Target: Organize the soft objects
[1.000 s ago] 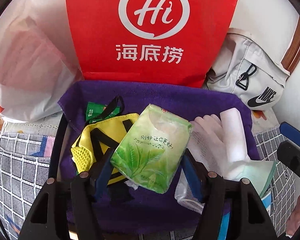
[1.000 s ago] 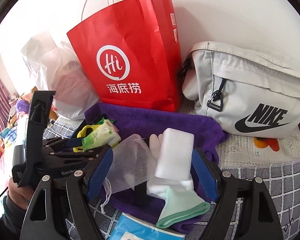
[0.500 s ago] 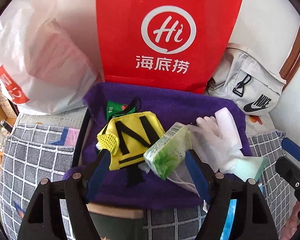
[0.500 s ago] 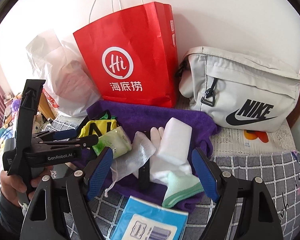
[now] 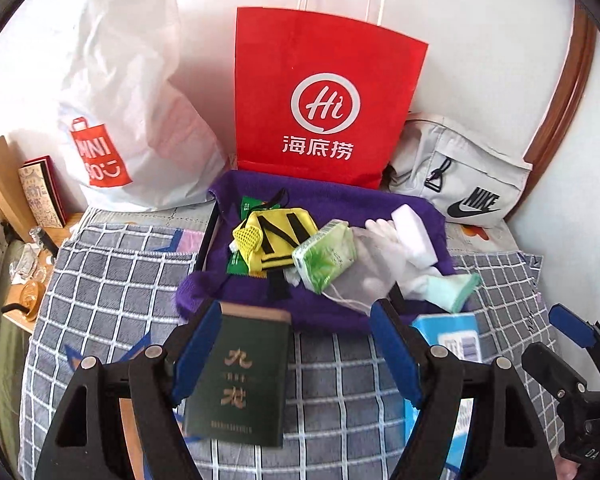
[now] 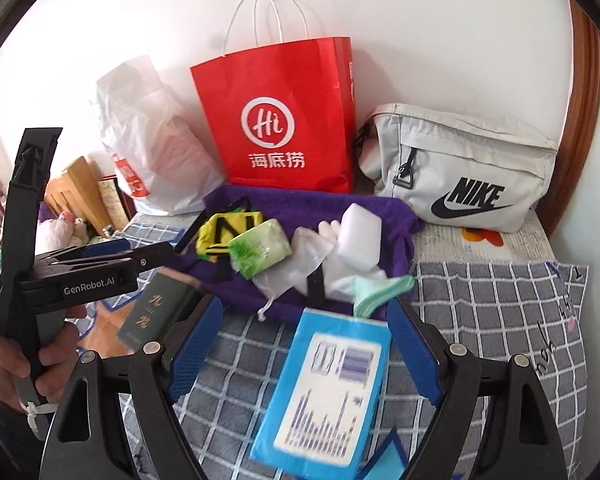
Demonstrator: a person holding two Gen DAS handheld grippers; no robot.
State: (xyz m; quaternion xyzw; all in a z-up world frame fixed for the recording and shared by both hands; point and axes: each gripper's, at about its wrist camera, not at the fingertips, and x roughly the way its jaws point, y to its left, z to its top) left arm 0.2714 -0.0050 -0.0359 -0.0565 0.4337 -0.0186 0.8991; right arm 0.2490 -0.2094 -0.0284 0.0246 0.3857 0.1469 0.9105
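On the checked blanket, the green tissue pack lies on the purple towel, beyond both empty, spread grippers: left gripper, right gripper.

The left gripper is a black plastic frame with triangular cut-outs and two fingers faced with royal-blue pads. Round silver screws sit at the finger pivots, two to each side. Seen from the right wrist camera at nine o'clock, its black body carries white "GenRobot.AI" lettering, with a tall black upright bracket rising toward eleven o'clock. The hand wraps a grey handle, a white cable tie looped at its base; a dark sleeve edge shows at seven o'clock. The right gripper has the same build: black frame, blue pads, silver screws.
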